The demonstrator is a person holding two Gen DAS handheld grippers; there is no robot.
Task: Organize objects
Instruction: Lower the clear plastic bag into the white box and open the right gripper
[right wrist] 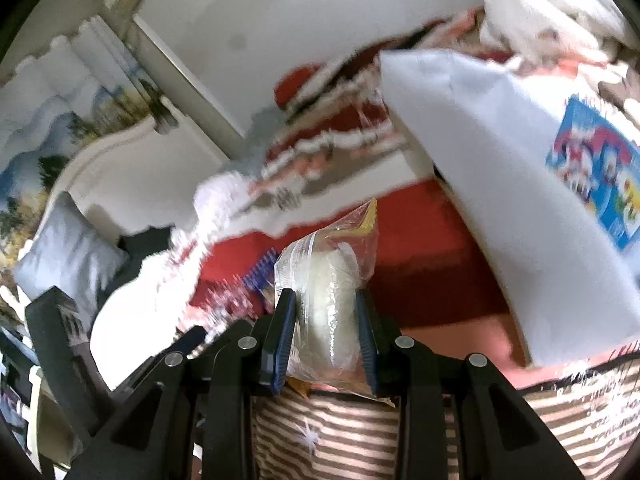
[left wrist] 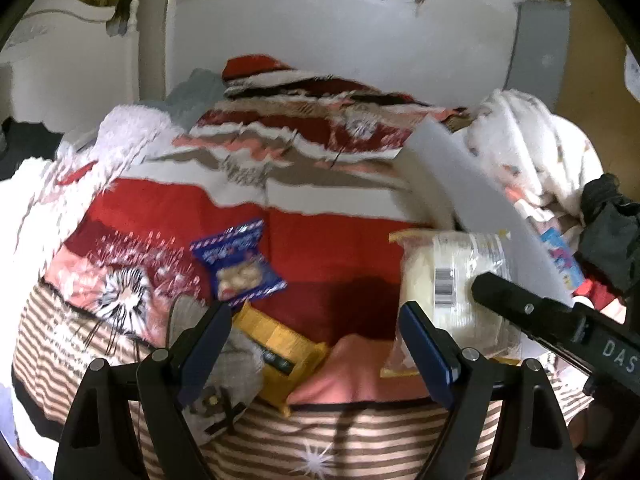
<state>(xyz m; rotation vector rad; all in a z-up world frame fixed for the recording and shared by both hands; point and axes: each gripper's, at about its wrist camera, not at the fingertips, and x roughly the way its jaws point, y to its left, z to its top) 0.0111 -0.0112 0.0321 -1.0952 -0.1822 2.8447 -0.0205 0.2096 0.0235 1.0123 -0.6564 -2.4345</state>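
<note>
My right gripper [right wrist: 325,312] is shut on a clear plastic packet of pale white food [right wrist: 332,280], held above the red patterned blanket [right wrist: 420,248]. The same packet [left wrist: 448,280] shows at the right of the left wrist view, with the right gripper's finger [left wrist: 516,304] on it. My left gripper [left wrist: 316,320] is open and empty, low over the blanket. A blue snack packet [left wrist: 240,266] lies just beyond its left finger. A yellow packet [left wrist: 280,348] and a grey object [left wrist: 232,360] lie between its fingers.
A white box [right wrist: 500,184] with a blue picture label [right wrist: 592,184] stands at the right, also visible in the left wrist view [left wrist: 480,200]. White fluffy bedding [left wrist: 532,148] and a black cloth [left wrist: 612,232] lie far right. A white headboard [left wrist: 72,52] and wall stand behind.
</note>
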